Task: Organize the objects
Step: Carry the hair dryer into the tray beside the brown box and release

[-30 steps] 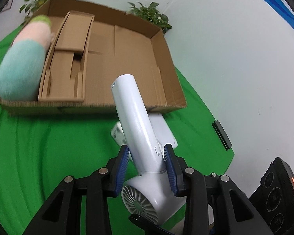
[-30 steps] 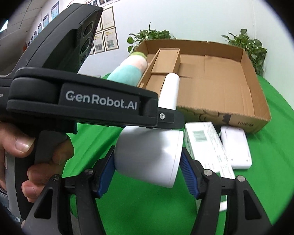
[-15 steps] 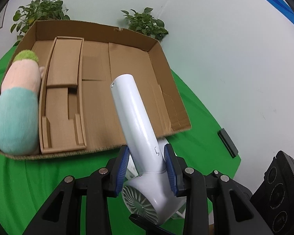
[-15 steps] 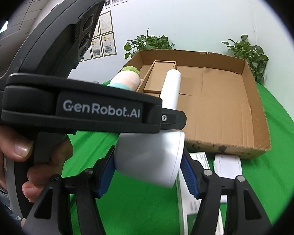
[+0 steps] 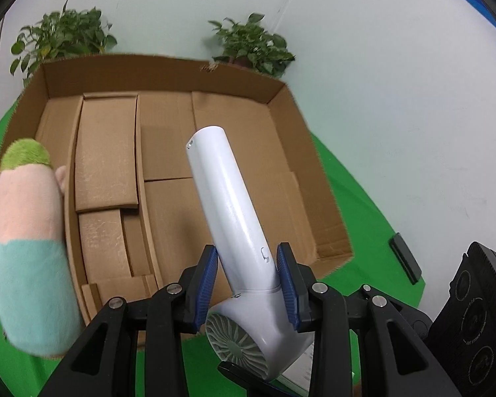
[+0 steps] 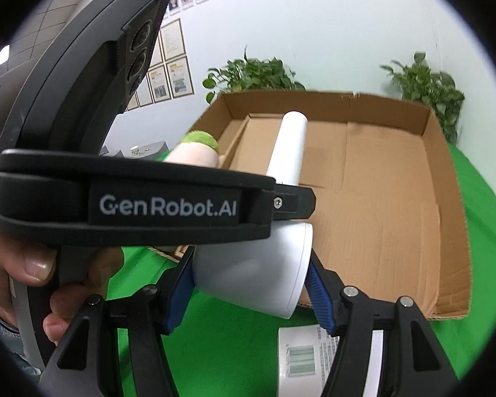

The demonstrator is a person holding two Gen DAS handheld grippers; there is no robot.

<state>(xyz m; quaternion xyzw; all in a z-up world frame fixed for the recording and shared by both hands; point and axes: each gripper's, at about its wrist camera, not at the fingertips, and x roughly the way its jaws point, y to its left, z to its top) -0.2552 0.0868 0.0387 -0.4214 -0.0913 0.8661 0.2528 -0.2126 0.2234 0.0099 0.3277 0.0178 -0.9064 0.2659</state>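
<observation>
White, glossy plastic is what you are carrying: a hair dryer (image 5: 228, 218), hard-shelled and probably slick under the pads. Your left tool (image 5: 246, 284) is clenched on the handle just above where it joins the body, and your right tool (image 6: 248, 284) is clamped across the round barrel (image 6: 251, 271), so the dryer hangs between the two, above the near edge of the cardboard box (image 5: 314, 172), its handle end reaching out over the box floor.

Judging by its shape, the weight sits in the motor end, near both grips, which helps. The smooth, rounded handle could twist in the left pads if you tilt it. The barrel is a wide curve, so the right pads bear on little of it; keep them square to it.

The box floor is mostly bare on the right; cardboard inserts (image 5: 105, 162) fill the left part, and a plush toy (image 5: 26, 241) leans against the left wall. On the green worktop (image 6: 234, 340), a white labelled packet (image 6: 301, 357) lies in front of the box.
</observation>
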